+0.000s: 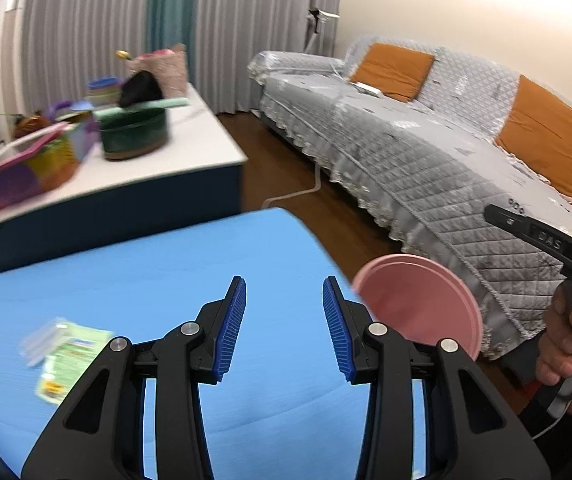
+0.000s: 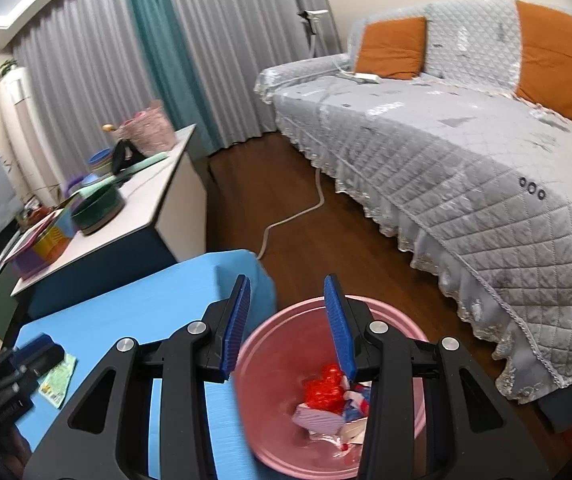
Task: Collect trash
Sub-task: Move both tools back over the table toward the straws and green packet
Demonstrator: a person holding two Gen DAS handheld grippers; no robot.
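My left gripper [image 1: 284, 320] hangs open over the blue table [image 1: 165, 272], with nothing between its blue pads. A green snack packet [image 1: 71, 356] lies flat on the table to its left, a clear wrapper beside it. The pink bin [image 1: 418, 308] stands off the table's right edge. My right gripper [image 2: 288, 320] is open above that pink bin [image 2: 277, 380], and nothing is between its pads. Red and white-blue wrappers [image 2: 334, 396] lie at the bin's bottom. The green packet [image 2: 59, 380] shows at the lower left of the right wrist view, next to the blurred left tool.
A white low table [image 1: 205, 140] behind holds coloured boxes and a green pot [image 1: 133, 132]. A grey quilted sofa [image 2: 466, 168] with orange cushions runs along the right. A white cable [image 2: 298, 208] lies on the wood floor. A hand [image 1: 566, 340] grips the other tool.
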